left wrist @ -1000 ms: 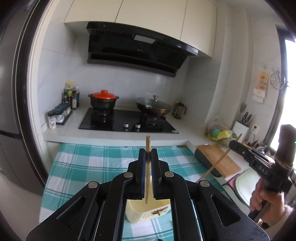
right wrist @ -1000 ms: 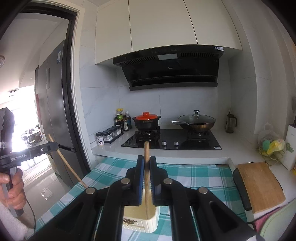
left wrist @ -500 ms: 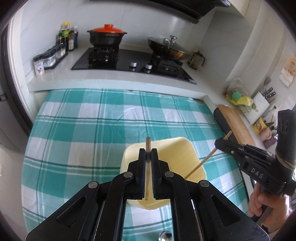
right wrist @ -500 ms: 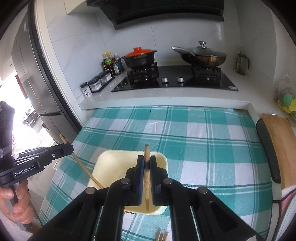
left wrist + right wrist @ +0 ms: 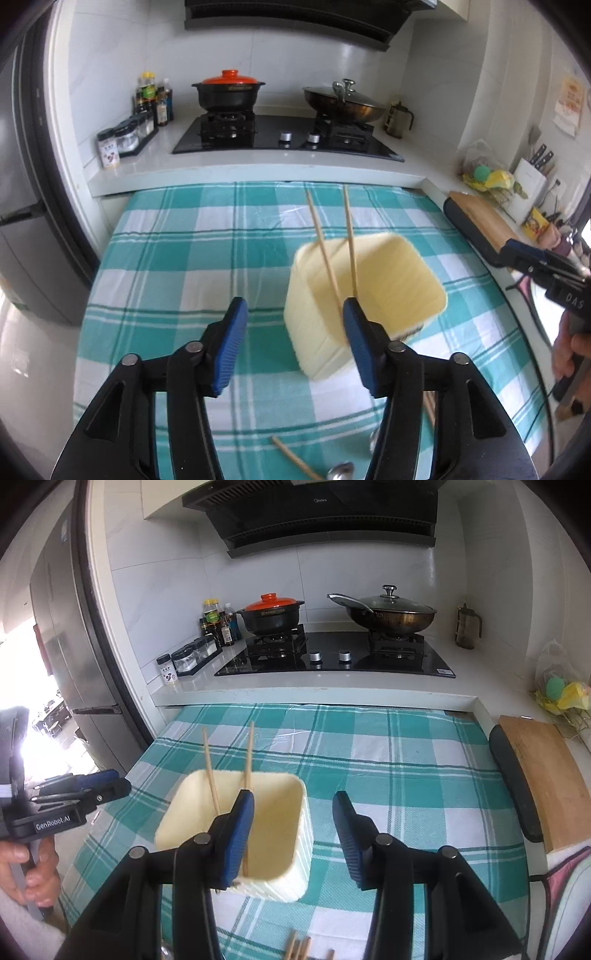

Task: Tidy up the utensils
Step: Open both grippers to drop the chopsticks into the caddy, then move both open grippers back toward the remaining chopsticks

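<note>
Both views are bright with soft, even daylight. In the right wrist view the doorway (image 5: 44,716) at the far left is blown out to white glare. The yellow container (image 5: 364,291) smears with motion blur in the left wrist view, while it looks fairly sharp in the other. Fisheye distortion bends the surface (image 5: 406,775) and walls, and dark vignetting rings every corner. Shadows are faint.

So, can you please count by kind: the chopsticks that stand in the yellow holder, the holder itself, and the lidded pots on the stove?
Chopsticks in the holder: 2
Yellow holder: 1
Lidded pots on the stove: 2, the black pot with an orange lid and the wok with a glass lid
Total: 5
</note>
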Action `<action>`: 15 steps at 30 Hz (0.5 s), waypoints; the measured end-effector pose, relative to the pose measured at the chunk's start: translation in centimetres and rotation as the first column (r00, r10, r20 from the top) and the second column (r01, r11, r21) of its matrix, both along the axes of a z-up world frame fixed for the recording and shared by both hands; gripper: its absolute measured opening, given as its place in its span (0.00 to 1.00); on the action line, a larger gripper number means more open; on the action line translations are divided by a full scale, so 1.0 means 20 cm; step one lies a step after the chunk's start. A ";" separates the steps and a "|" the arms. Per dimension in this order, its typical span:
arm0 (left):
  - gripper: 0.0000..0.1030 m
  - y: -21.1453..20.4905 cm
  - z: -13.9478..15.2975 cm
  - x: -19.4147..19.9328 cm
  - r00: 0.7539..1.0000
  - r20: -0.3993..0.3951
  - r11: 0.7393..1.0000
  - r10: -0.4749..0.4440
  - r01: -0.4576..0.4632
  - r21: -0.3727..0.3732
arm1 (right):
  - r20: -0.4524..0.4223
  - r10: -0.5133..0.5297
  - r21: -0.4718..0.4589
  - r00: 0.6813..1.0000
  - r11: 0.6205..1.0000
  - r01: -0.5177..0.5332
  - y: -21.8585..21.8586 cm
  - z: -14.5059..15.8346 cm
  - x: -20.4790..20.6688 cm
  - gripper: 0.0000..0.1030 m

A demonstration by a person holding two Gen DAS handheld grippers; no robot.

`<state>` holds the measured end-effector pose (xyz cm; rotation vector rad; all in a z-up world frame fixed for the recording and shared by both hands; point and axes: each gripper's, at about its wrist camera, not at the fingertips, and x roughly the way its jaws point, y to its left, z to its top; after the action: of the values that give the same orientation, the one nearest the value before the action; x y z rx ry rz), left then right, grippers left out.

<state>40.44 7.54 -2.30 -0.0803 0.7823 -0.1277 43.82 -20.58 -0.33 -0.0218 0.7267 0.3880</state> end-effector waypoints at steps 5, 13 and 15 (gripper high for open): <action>0.60 0.10 -0.30 -0.41 0.997 -0.049 0.998 0.058 -0.058 0.017 | -0.005 -0.036 -0.076 0.999 0.996 0.036 -0.21 -0.25 -0.38 0.45; 0.60 0.07 -0.65 -0.74 0.976 -0.112 0.981 0.189 -0.192 -0.017 | -0.033 -0.238 -0.097 0.971 0.967 0.234 -0.46 -0.72 -0.85 0.45; 0.60 0.07 -0.70 -0.72 0.971 -0.131 0.979 0.202 -0.203 0.003 | -0.052 -0.270 -0.113 0.961 0.958 0.263 -0.48 -0.78 -0.88 0.45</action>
<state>26.11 8.85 -16.22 -0.1791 0.8992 0.0681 26.23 -30.23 -15.92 -0.0094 0.8040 0.0922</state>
